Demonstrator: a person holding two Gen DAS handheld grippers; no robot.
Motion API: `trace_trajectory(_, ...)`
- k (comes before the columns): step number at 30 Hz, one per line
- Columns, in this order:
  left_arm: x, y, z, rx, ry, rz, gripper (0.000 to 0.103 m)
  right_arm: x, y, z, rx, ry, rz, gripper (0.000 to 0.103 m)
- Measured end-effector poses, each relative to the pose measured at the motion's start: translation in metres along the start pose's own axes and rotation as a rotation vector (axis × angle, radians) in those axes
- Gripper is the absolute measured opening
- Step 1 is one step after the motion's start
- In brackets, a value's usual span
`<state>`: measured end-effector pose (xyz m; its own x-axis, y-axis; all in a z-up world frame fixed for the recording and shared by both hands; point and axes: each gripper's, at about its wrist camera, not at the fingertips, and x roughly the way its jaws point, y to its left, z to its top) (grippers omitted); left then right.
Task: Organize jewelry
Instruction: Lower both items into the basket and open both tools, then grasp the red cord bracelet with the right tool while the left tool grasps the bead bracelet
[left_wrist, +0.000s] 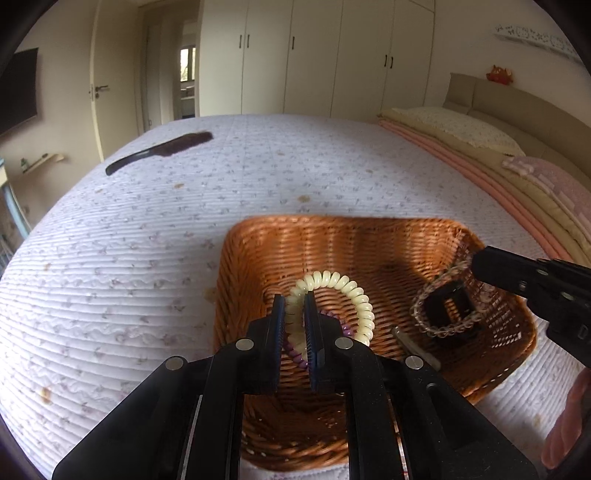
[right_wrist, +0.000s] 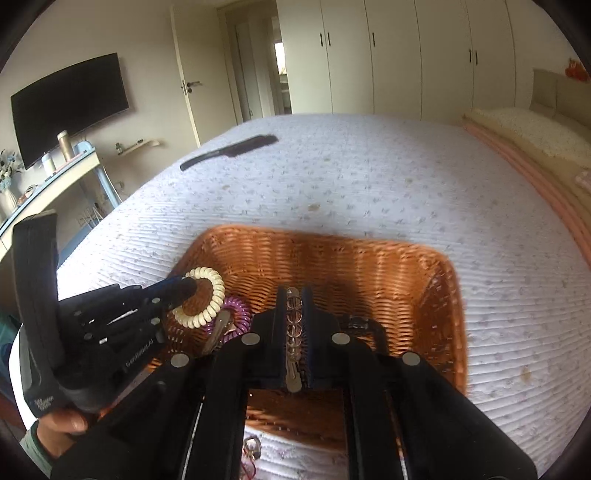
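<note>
A brown wicker basket (left_wrist: 369, 236) (right_wrist: 406, 266) sits on the bed. My left gripper (left_wrist: 294, 306) is shut on a cream spiral hair tie (left_wrist: 354, 291) and holds it over the basket's left side; the tie also shows in the right wrist view (right_wrist: 214, 291). A purple spiral tie (left_wrist: 295, 356) (right_wrist: 236, 314) lies under it. My right gripper (right_wrist: 294, 295) is shut on a clear bead bracelet (right_wrist: 293, 317) over the basket. In the left wrist view the bracelet (left_wrist: 439, 332) hangs from the right gripper (left_wrist: 476, 264) around a black square buckle (left_wrist: 448, 314).
A black comb (left_wrist: 159, 151) (right_wrist: 229, 151) lies at the far left of the quilted bedspread (left_wrist: 110, 277). A metal hair clip (left_wrist: 413, 347) lies in the basket. A small trinket (right_wrist: 253, 452) lies on the bed before the basket. Folded blankets and pillows (left_wrist: 517, 177) line the right side.
</note>
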<state>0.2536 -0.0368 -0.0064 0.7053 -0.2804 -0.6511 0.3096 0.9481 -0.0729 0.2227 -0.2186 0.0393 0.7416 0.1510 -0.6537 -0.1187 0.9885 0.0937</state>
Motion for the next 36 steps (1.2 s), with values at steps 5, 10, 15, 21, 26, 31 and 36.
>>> trace_trajectory(5,0.009,0.0,-0.007,0.015,0.016,0.0,0.009,0.031,-0.007,-0.009,0.011,0.037,-0.03,0.006)
trace_trajectory(10,0.007,-0.001,-0.007,0.009,0.027,-0.005,0.011,0.034,-0.018,-0.015,0.058,0.042,-0.027,0.007)
trace_trajectory(15,-0.02,-0.004,-0.005,0.0,-0.025,-0.024,0.044,0.02,-0.029,-0.017,0.123,0.037,0.009,0.015)
trace_trajectory(21,-0.078,-0.011,-0.008,-0.018,-0.096,-0.082,0.044,-0.039,-0.019,-0.034,0.059,-0.004,-0.021,0.026)
trace_trajectory(26,-0.129,-0.02,-0.04,-0.014,-0.124,-0.124,0.045,-0.086,-0.01,-0.064,0.032,-0.033,-0.017,0.029)
trace_trajectory(31,-0.153,-0.029,-0.086,-0.001,-0.083,-0.146,0.045,-0.112,-0.003,-0.105,0.037,-0.015,0.013,0.029)
trace_trajectory(36,-0.145,-0.034,-0.124,-0.005,0.016,-0.18,0.045,-0.107,0.004,-0.136,0.009,0.028,0.007,0.029)
